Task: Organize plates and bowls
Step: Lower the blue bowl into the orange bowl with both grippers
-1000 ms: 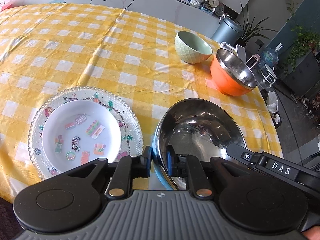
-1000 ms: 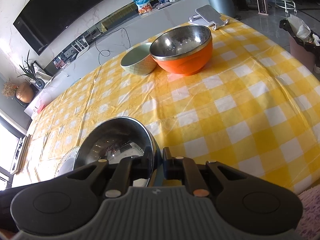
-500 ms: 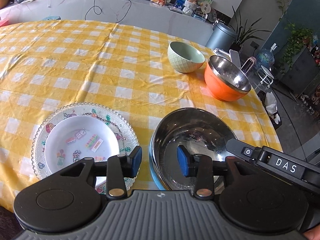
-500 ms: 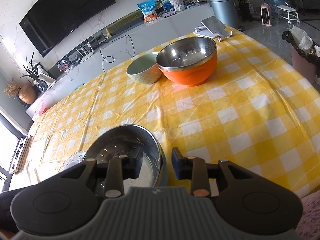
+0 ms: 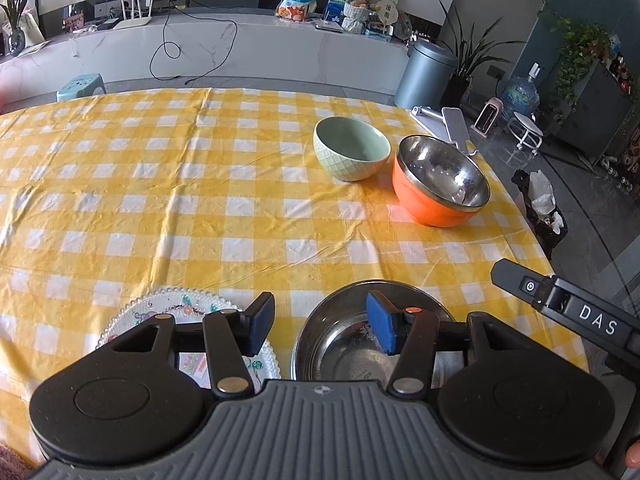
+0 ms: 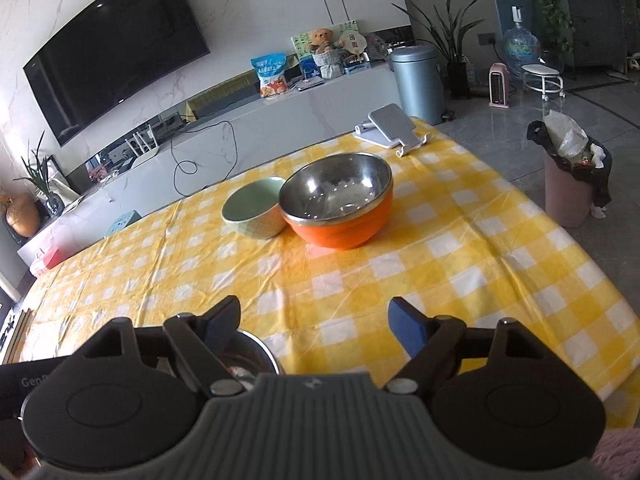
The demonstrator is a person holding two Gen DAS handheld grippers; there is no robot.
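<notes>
1. The left gripper (image 5: 320, 326) has just been opening. Its jaws stand apart and hold nothing. One pad hangs over the glass plate (image 5: 132, 312) and the other over the steel bowl (image 5: 340, 344).
2. The right gripper (image 6: 316, 322) has just been opening too. Its jaws are wide apart with only the yellow checked tabletop (image 6: 460, 264) showing between them.
3. The steel bowl sits on the near edge of the tabletop, just beside the glass plate. In the right view only a bit of the bowl's rim (image 6: 260, 350) peeks out under the left pad.
4. The glass plate has a bumpy rim and little pictures on it.
5. Far across the tabletop, a green bowl (image 5: 351, 154) and an orange bowl (image 5: 438, 182) stand upright, close side by side.
6. A grey phone stand (image 6: 390, 128) sits behind the orange bowl.
</notes>
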